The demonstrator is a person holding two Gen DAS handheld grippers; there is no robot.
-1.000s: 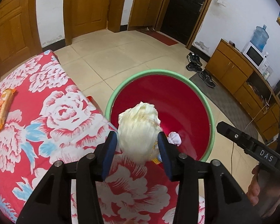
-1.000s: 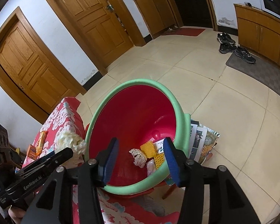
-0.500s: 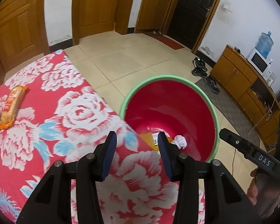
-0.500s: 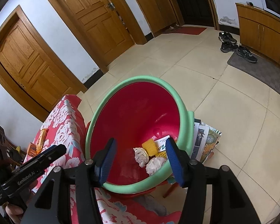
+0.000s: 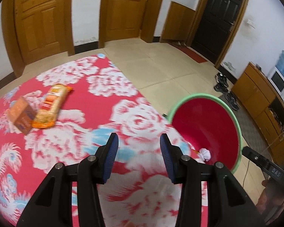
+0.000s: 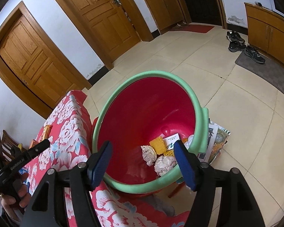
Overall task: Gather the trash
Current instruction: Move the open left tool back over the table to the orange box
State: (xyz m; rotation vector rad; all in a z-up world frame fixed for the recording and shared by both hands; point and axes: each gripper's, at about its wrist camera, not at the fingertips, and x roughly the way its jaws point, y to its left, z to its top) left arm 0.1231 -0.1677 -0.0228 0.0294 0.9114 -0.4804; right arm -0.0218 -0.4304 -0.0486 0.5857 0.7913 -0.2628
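Note:
My left gripper (image 5: 138, 141) hangs open and empty over the red floral tablecloth (image 5: 81, 143). Ahead of it to the left lie an orange snack packet (image 5: 51, 107) and a small brown box (image 5: 20, 115). The red bin with a green rim (image 5: 236, 121) stands past the table's right edge, with a white tissue (image 5: 204, 154) in it. My right gripper (image 6: 143, 147) hovers over the bin's rim (image 6: 142, 75); its jaws are opening with nothing between them. Crumpled paper wads (image 6: 163, 165), a yellow piece (image 6: 157, 144) and a white card (image 6: 172, 141) lie in the bin's bottom.
Magazines (image 6: 216, 143) lie on the tiled floor beside the bin. Shoes (image 6: 236, 41) and a grey mat (image 6: 265, 70) sit near the wooden cabinets (image 6: 268, 30) at the right. Wooden doors (image 5: 123, 9) line the far wall. A hand (image 6: 15, 187) holds the left gripper at the table's left.
The pale crumpled wad that sat between my left gripper's fingers is gone from them. That gripper has swung left, away from the bin and over the table. My right gripper's jaws have spread wider.

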